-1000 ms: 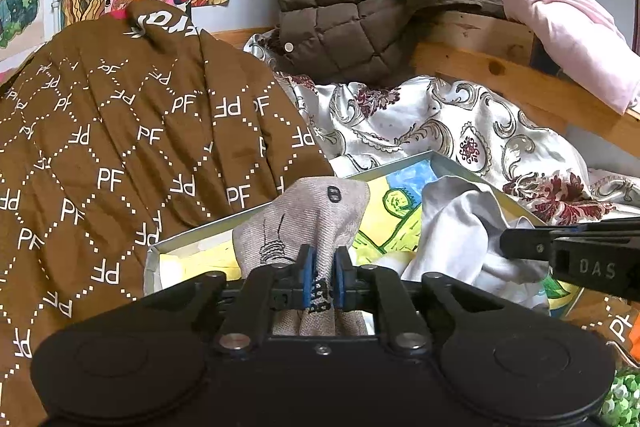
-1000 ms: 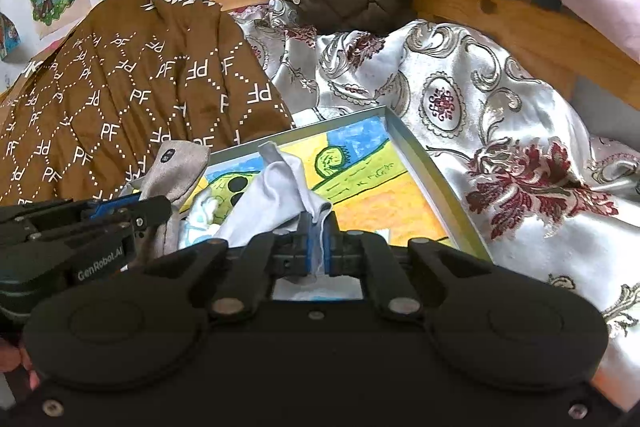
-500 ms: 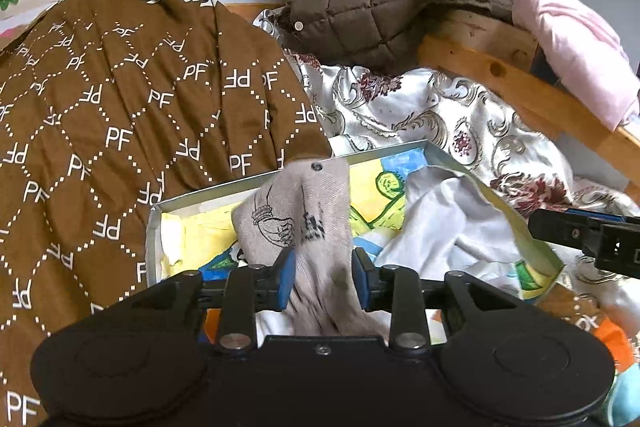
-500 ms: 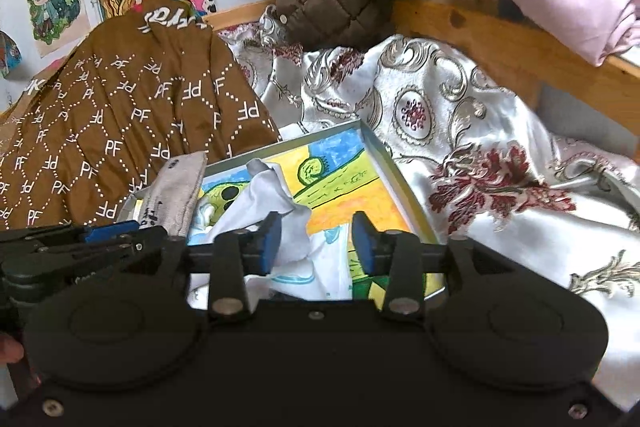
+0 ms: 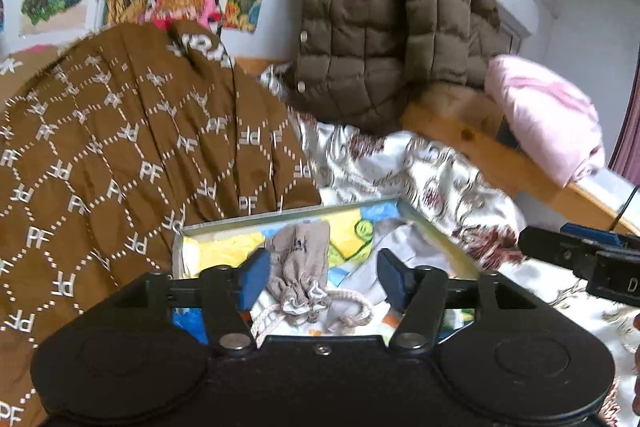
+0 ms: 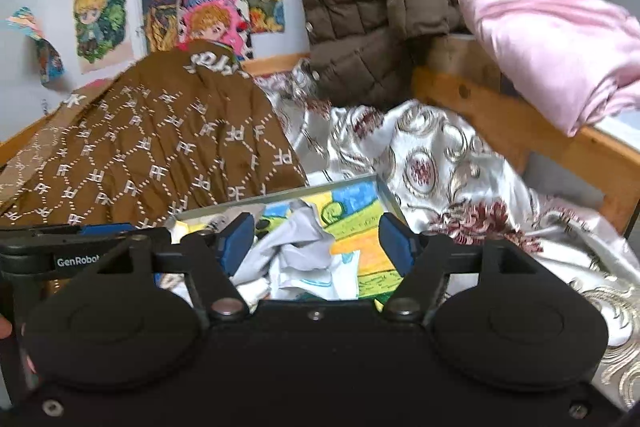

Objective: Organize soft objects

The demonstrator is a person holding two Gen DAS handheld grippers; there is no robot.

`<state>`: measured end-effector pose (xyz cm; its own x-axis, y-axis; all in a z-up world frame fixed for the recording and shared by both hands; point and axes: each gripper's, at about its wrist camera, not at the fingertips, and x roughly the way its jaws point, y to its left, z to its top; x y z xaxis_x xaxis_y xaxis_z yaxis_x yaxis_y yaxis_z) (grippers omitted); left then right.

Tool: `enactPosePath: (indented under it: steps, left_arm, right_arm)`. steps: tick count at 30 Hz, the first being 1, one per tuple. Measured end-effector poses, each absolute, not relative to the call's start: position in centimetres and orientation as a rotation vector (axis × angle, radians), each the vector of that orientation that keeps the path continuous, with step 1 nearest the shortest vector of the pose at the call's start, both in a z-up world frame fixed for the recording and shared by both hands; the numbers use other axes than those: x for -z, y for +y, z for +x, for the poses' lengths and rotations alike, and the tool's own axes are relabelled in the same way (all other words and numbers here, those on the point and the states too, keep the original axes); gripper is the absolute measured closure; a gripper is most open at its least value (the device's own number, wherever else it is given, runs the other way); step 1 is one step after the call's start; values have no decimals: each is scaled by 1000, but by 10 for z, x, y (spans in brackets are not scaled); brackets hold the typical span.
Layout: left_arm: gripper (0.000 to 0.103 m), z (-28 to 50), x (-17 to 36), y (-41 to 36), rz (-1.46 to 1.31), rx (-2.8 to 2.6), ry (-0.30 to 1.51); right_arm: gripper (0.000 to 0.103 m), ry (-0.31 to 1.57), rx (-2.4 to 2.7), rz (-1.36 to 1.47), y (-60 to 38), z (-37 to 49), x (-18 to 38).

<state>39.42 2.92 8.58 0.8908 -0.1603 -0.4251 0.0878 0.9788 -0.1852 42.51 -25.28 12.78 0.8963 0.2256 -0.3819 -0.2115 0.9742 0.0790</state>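
Observation:
A shallow box [image 5: 280,217] with a bright painted bottom lies on the bed. A beige sock [image 5: 298,263] lies crumpled in it, with a white cloth [image 5: 412,251] beside it on the right. My left gripper [image 5: 320,277] is open and empty, raised above the sock. In the right wrist view the box [image 6: 340,183] holds the white cloth [image 6: 296,247], and my right gripper [image 6: 318,247] is open and empty above it. The other gripper's finger shows at the edge of each view.
A brown PF-patterned garment [image 5: 120,163] lies left of the box. A silver floral bedspread [image 6: 440,171] covers the right. A brown puffer jacket [image 5: 380,19] and a pink folded cloth [image 6: 560,47] rest on the wooden bed rail [image 6: 500,119]. Posters hang on the wall.
Both grippers opened wide, letting go of the sock and the white cloth, which now lie in the box. Both grippers have lifted and drawn back.

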Motion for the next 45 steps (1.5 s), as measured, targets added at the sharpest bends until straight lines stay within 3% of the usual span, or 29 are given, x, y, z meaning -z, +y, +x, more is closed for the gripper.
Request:
enactPosePath:
  steps: [8, 20, 31, 45]
  left_arm:
    - [18, 338, -113, 35, -189, 102, 379]
    - [6, 242, -139, 38, -139, 112, 299]
    - [3, 153, -136, 32, -119, 154, 282]
    - [2, 93, -74, 33, -47, 209, 459]
  right_arm:
    - [16, 300, -256, 3, -248, 361, -164]
    - [2, 177, -304, -40, -246, 255, -206]
    - [1, 137, -343, -85, -246, 163, -220]
    - [1, 202, -310, -119, -251, 83, -160]
